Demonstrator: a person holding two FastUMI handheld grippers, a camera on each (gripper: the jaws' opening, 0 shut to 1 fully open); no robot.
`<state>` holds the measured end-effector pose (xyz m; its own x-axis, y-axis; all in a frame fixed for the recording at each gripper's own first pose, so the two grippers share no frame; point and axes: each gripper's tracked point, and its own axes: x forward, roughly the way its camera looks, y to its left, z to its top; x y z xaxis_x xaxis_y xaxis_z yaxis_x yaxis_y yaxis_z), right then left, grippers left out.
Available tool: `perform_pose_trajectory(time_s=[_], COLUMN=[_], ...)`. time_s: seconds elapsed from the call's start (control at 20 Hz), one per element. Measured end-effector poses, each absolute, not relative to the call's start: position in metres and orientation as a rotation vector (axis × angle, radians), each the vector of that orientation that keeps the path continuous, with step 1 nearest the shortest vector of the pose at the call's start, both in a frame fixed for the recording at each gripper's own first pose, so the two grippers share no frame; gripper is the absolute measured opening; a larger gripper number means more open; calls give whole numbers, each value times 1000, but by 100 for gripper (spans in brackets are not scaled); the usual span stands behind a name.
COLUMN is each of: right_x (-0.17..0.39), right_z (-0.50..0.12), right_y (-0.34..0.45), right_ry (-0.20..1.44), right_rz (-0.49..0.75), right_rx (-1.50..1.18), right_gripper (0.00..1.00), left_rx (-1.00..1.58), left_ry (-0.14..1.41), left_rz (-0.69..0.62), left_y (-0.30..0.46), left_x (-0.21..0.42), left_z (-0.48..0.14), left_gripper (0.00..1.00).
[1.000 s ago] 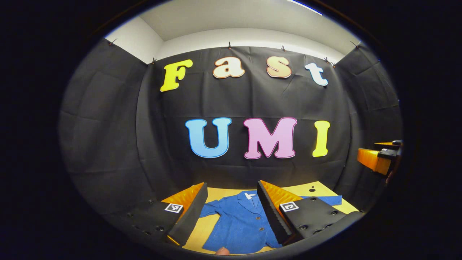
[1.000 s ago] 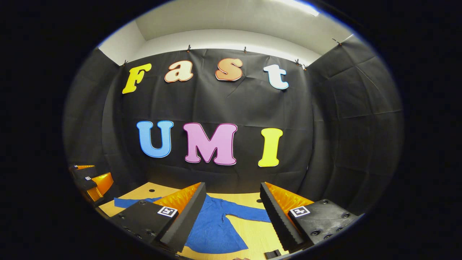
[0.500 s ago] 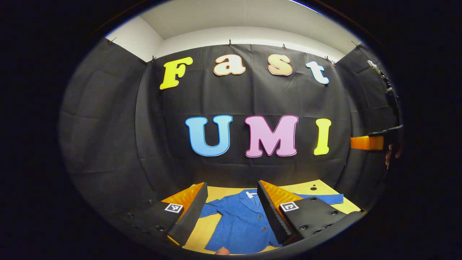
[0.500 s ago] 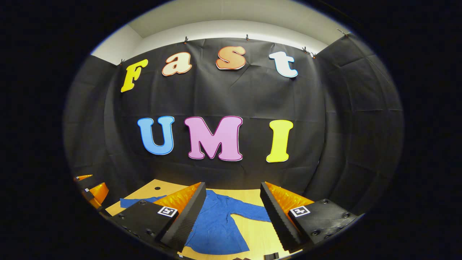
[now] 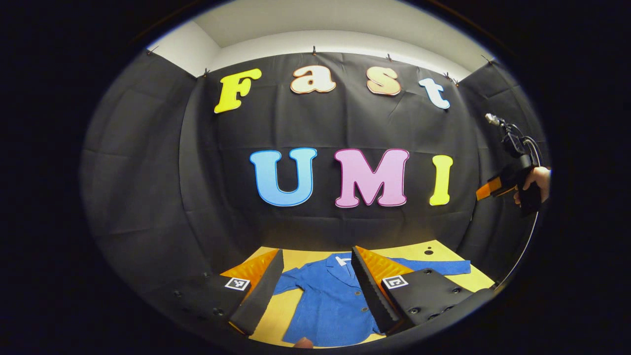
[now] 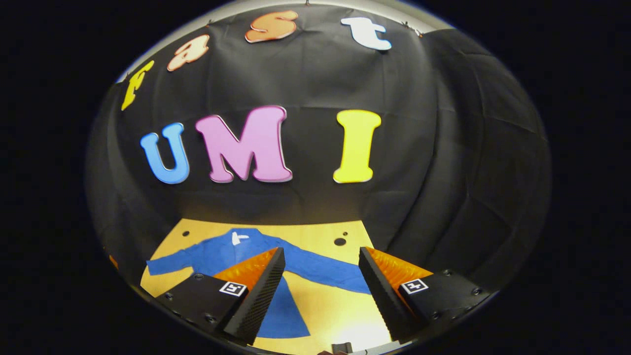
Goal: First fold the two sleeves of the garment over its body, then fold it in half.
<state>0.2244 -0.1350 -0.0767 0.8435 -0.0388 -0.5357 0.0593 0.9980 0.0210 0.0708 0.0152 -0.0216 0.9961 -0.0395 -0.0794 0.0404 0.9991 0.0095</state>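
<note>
Since a second ago the right claw (image 6: pixel 320 291) has been tipped downward, so more of the blue jacket (image 6: pixel 236 249) is seen, laid flat on the desk (image 6: pixel 320 236) with sleeves unfolded. Both it and the left claw (image 5: pixel 315 291) are held spread wide above it, nothing pinched.

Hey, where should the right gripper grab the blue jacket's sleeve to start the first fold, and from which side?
Take the outstretched sleeve near its cuff end, coming down from above with the open right gripper. That sleeve lies flat and straight across the yellow table, spread away from the blue jacket, so a pinch near the tip should let the whole length swing over the body.
</note>
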Motion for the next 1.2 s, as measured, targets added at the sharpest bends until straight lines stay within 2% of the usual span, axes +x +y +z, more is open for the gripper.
perform_pose_trajectory(time_s=[0.25,0.45,0.65,0.85,1.2], right_x=[270,275,288,281,267], right_z=[-177,-278,-366,-443,-502], right_y=[-199,-255,-288,-311,-325], right_ry=[860,1141,1344,1491,1609], right_rz=[-139,-166,-243,-263,-314], right_rx=[85,55,209,201,268], right_gripper=[98,98,99,100,100], left_rx=[22,8,0,14,31], left_ry=[112,128,193,234,268], left_rz=[5,38,97,147,187], left_y=[4,-16,-31,-42,-55], left_x=[97,123,144,158,166], left_z=[-31,-36,-55,-67,-76], left_gripper=[80,80,80,80,80])
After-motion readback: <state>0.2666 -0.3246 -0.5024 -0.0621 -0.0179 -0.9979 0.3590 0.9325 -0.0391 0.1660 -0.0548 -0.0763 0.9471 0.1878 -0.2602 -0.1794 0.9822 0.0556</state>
